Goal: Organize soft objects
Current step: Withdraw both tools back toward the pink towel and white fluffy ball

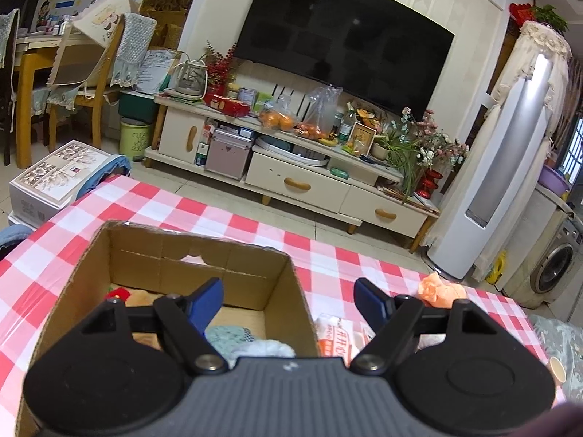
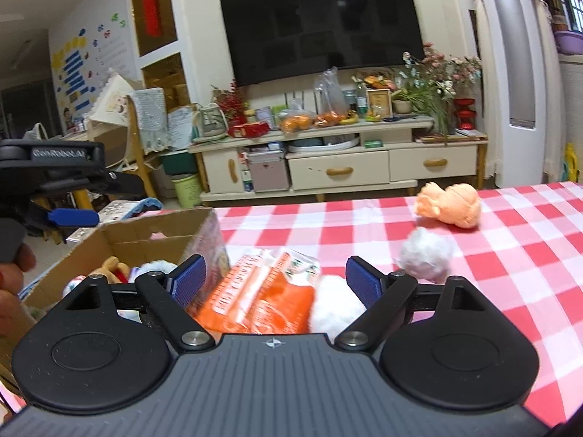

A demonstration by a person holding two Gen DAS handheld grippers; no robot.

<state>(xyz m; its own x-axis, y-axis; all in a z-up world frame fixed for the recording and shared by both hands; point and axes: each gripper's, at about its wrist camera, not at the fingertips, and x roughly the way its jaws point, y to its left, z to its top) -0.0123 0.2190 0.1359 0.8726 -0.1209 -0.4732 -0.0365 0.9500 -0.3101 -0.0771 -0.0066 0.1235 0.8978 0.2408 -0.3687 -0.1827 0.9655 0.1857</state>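
An open cardboard box stands on the red-and-white checked table and holds several soft things, among them a teal knit piece and a white fluffy one. My left gripper is open and empty over the box's right wall. My right gripper is open and empty above an orange-and-white packet and a white fluffy toy. A peach plush and a white fluffy ball lie further right. The box and the left gripper's blue fingertip show at the right wrist view's left.
Beyond the table's far edge is a TV stand crowded with bags, fruit and flowers under a large TV. A tall white air conditioner stands at the right, wooden chairs and boxes at the left. A paper cup sits off the right edge.
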